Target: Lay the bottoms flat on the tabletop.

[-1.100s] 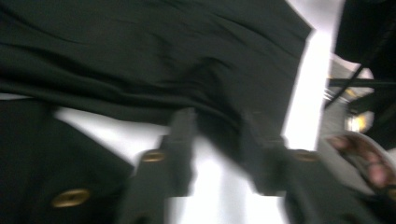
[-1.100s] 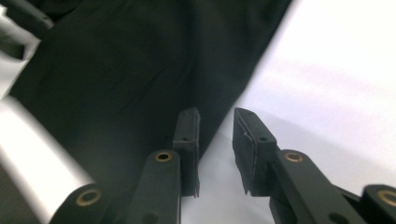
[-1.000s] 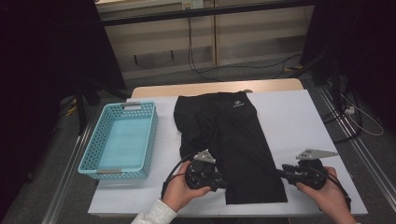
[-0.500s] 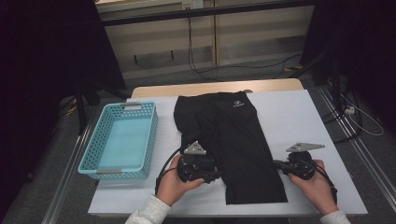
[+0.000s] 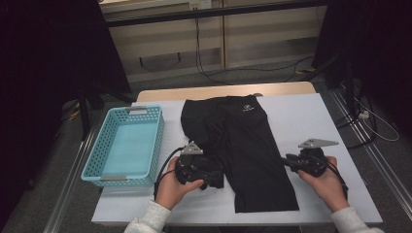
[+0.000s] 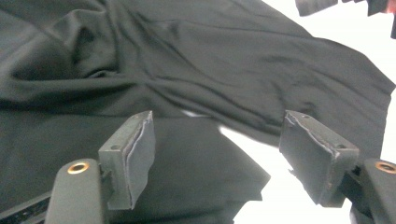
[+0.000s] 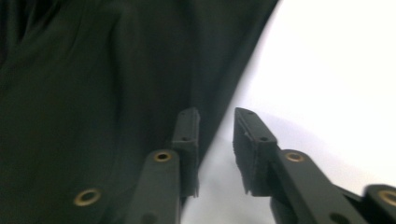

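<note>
One pair of black shorts (image 5: 243, 145) is spread flat at the table's (image 5: 316, 111) centre, waistband toward twelve o'clock, apparently for folding. The left gripper (image 6: 217, 154), at the eight o'clock hem, has just been opening; its jaws stand wide over the cloth, unpressed. The right gripper (image 7: 217, 140), at four o'clock, has just reopened narrowly astride the edge, apparently pinching nothing. One empty blue basket (image 5: 127, 145) waits at nine o'clock.

Shorts (image 5: 243, 145): thin black cloth, matt, softly creased, with a small white printed logo. Basket (image 5: 97, 160): light-blue perforated plastic, slightly glossy. Table (image 5: 301, 116): covered by a smooth white matt sheet; a bare wooden edge shows at the far side. Left gripper (image 6: 217, 161) pads: black, matt, rough-edged rubber.
</note>
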Tool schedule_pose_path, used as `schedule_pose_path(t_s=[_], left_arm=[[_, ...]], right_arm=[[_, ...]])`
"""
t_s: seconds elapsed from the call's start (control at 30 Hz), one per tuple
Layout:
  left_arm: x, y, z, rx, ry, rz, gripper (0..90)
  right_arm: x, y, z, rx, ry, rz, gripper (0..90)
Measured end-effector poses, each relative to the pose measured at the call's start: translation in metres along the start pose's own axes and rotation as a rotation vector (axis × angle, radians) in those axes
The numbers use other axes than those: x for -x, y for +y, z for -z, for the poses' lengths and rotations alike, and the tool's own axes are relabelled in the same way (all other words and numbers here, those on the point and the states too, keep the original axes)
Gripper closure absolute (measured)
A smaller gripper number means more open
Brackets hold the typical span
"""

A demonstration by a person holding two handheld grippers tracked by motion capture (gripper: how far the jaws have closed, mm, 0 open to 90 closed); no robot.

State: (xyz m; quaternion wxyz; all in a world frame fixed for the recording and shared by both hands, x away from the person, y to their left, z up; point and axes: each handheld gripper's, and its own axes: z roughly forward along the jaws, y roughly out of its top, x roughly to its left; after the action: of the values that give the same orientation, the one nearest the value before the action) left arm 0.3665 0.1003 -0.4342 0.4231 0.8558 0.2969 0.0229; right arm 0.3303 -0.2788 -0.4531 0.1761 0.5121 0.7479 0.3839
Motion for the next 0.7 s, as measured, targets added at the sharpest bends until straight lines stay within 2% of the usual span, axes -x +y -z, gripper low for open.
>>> schedule_pose_path(t_s=[0.13, 0.23, 0.3, 0.33, 0.4, 0.47, 0.53, 0.57, 0.7], left_arm=[[-0.006, 0.000, 0.004, 0.016, 0.039, 0.010, 25.7], [-0.008, 0.001, 0.007, 0.031, 0.050, 0.011, 25.7], [-0.009, 0.001, 0.008, 0.031, 0.051, 0.009, 25.7], [-0.009, 0.001, 0.008, 0.033, 0.053, 0.009, 25.8], [-0.009, 0.001, 0.009, 0.038, 0.061, 0.007, 26.1], [-0.009, 0.000, 0.009, 0.035, 0.065, 0.005, 26.1], [-0.008, 0.000, 0.009, 0.036, 0.066, -0.002, 26.2], [-0.008, 0.001, 0.009, 0.036, 0.063, -0.003, 26.3], [-0.007, 0.001, 0.008, 0.041, 0.062, -0.006, 26.4]], right_arm=[[0.009, 0.026, -0.027, 0.014, -0.041, -0.003, 64.5], [0.016, 0.042, -0.047, 0.009, -0.078, -0.018, 64.1], [0.018, 0.046, -0.060, -0.036, -0.063, -0.046, 63.6], [0.018, 0.047, -0.066, -0.061, -0.070, -0.047, 66.5], [0.018, 0.048, -0.069, -0.049, -0.090, -0.061, 73.4], [0.019, 0.048, -0.069, -0.052, -0.082, -0.056, 89.9], [0.020, 0.047, -0.067, -0.058, -0.048, -0.077, 90.0], [0.020, 0.046, -0.065, -0.067, -0.053, -0.058, 90.0], [0.027, 0.040, -0.056, -0.068, -0.042, -0.086, 90.0]])
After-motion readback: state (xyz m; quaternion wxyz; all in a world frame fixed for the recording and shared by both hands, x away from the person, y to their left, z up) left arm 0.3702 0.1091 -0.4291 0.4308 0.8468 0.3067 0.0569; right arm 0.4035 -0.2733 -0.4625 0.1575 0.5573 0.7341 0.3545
